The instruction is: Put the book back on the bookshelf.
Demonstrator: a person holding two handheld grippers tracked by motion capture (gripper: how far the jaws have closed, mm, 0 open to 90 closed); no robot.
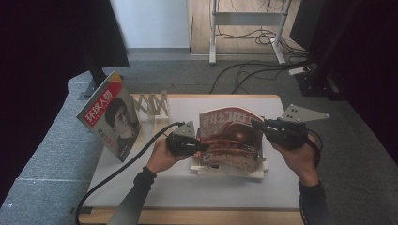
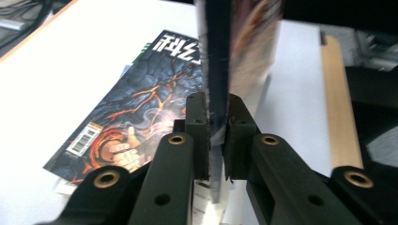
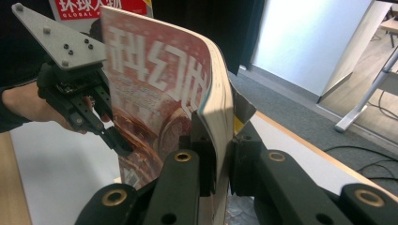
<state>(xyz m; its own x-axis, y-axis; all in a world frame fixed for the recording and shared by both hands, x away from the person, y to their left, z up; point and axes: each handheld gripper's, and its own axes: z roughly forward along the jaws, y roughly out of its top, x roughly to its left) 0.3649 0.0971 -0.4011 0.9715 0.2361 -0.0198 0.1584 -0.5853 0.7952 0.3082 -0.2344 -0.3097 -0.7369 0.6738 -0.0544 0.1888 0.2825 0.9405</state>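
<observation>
The left gripper (image 2: 217, 119) is clamping its jaws on one side edge of the red magazine (image 1: 231, 133), and the right gripper (image 3: 220, 150) is pinching the opposite edge, holding it upright at the centre of the high view above the stack of magazines (image 1: 225, 166) on the white table (image 1: 197, 187). The magazine is light, glossy and floppy, already bowing between the grips, so holding both side edges is likely keeping it from folding or slipping.

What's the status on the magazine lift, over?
Left claw shut on red magazine, right claw shut on its other edge. Magazine raised upright over the stack. Nothing in the way.
</observation>
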